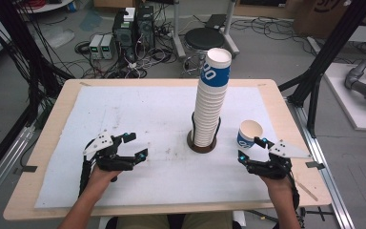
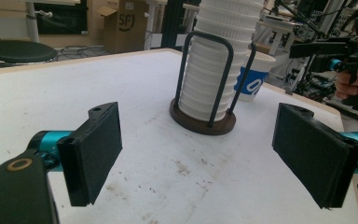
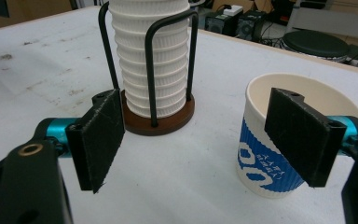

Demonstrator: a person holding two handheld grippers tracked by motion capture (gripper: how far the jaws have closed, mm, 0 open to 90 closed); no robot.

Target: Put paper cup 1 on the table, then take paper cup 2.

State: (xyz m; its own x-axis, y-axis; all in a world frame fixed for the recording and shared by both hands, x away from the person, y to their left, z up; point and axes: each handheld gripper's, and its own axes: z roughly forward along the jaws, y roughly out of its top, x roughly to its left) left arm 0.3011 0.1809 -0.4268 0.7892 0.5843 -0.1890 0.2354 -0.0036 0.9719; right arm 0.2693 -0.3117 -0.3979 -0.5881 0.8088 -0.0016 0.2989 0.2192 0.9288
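While both jaws stand spread, nothing is gripped.
Right hand-held gripper (image 1: 251, 148) sits beside upright paper cup (image 1: 249, 134); left hand-held gripper (image 1: 136, 146) hovers over the surface (image 1: 124, 109).

Cup stack (image 2: 223, 60) top cut off by frame; single cup (image 3: 279, 140) partly hidden behind tongs pad.

table: wood top (image 1: 52, 124); white mat (image 1: 138, 114) covers it, stained
on mat: cup holder (image 1: 202, 143); loose paper cup (image 1: 249, 134)

One tall cup stack (image 1: 211, 98) in one holder (image 1: 202, 143), one loose cup (image 1: 248, 134), two stools (image 1: 204, 39)
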